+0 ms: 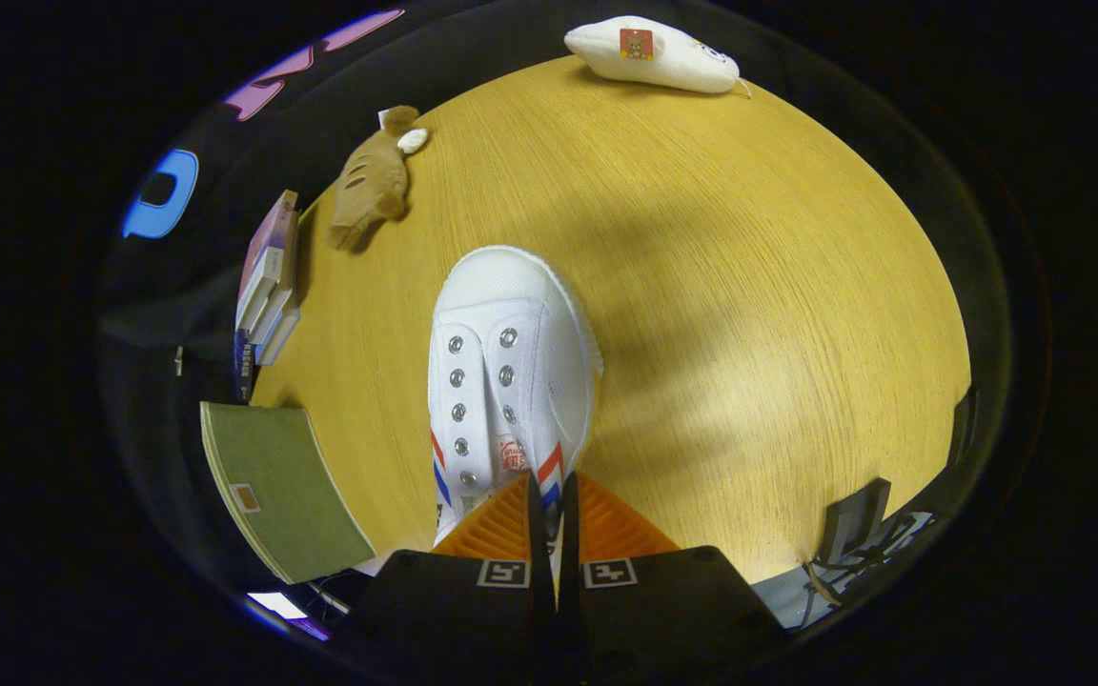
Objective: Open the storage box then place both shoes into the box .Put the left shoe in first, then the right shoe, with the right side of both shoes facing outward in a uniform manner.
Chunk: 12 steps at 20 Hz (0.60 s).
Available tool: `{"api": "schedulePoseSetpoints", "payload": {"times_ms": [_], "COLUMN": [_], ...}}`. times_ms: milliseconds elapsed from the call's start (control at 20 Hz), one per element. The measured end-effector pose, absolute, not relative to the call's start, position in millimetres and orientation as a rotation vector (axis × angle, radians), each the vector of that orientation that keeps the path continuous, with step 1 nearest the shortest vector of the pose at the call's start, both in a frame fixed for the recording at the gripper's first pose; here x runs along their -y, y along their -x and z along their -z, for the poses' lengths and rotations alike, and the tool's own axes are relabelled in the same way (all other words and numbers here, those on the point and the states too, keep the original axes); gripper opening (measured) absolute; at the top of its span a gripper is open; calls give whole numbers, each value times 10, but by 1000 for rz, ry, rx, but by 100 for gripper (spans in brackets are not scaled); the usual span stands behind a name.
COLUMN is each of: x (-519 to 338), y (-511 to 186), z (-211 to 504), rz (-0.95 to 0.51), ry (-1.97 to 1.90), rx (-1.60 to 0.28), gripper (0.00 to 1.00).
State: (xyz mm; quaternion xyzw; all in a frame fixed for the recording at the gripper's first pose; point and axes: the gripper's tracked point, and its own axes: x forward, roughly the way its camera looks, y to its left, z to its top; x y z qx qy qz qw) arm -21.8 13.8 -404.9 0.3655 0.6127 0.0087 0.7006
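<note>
A white canvas shoe [509, 362] with metal eyelets and red and blue side stripes hangs above the wooden table [749, 314], toe pointing away from me. My gripper [554, 510] is shut on the shoe's right side wall near the heel opening, with both fingers [497, 524] pressed close together on the canvas. The shoe's heel is hidden behind the fingers. A green flat box lid or panel [277, 486] lies to the left of the fingers at the table's near left corner.
A brown plush toy [373, 181] lies at the table's far left, a white plush toy [654, 55] at the far edge. A stack of books [268, 286] stands along the left edge. A dark stand with cables [854, 534] sits off the near right corner.
</note>
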Motion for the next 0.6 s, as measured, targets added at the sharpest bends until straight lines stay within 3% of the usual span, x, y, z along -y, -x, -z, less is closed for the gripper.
{"api": "schedulePoseSetpoints", "payload": {"times_ms": [300, 600], "x": [-411, -1215], "y": [107, -158], "z": [3264, 2354], "rz": [-117, -278], "ry": [-755, -731], "rx": [-1277, -1198], "gripper": [5, 6]}}
